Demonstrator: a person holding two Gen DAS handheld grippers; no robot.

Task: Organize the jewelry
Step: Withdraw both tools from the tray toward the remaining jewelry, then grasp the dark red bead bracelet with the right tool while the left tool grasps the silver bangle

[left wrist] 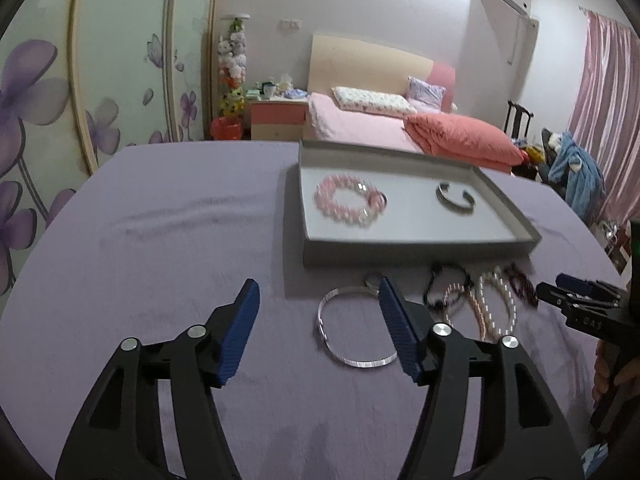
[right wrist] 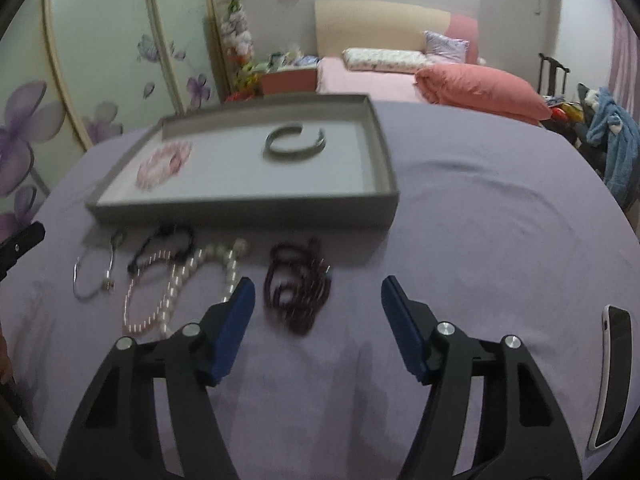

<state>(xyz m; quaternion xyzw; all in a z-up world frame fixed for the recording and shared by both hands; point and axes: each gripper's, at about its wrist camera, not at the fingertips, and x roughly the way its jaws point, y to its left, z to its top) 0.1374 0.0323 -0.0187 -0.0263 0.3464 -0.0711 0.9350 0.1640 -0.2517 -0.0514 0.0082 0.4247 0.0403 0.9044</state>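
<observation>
Grey tray [left wrist: 420, 256] set on purple tablecloth [left wrist: 160, 240]. Inside tray: pink bead bracelet [left wrist: 350, 200] toward its left end, dark metal cuff [left wrist: 456, 199] toward its right, well apart. In front of tray, loose on cloth, a row of pieces: thin silver bangle [left wrist: 352, 328] at left, then black cord bracelet [left wrist: 446, 286], pale pearl strands [left wrist: 494, 304], dark red bead bundle [right wrist: 298, 284] at right. Left gripper [left wrist: 318, 330] above cloth with blue pads spread apart, nothing clamped; silver bangle seen partly between them, partly hidden behind right pad. Right gripper [right wrist: 318, 326] likewise spread, empty, dark red bundle just beyond its left pad. White phone [right wrist: 612, 376] lying at right edge of cloth. Some motion blur throughout.
</observation>
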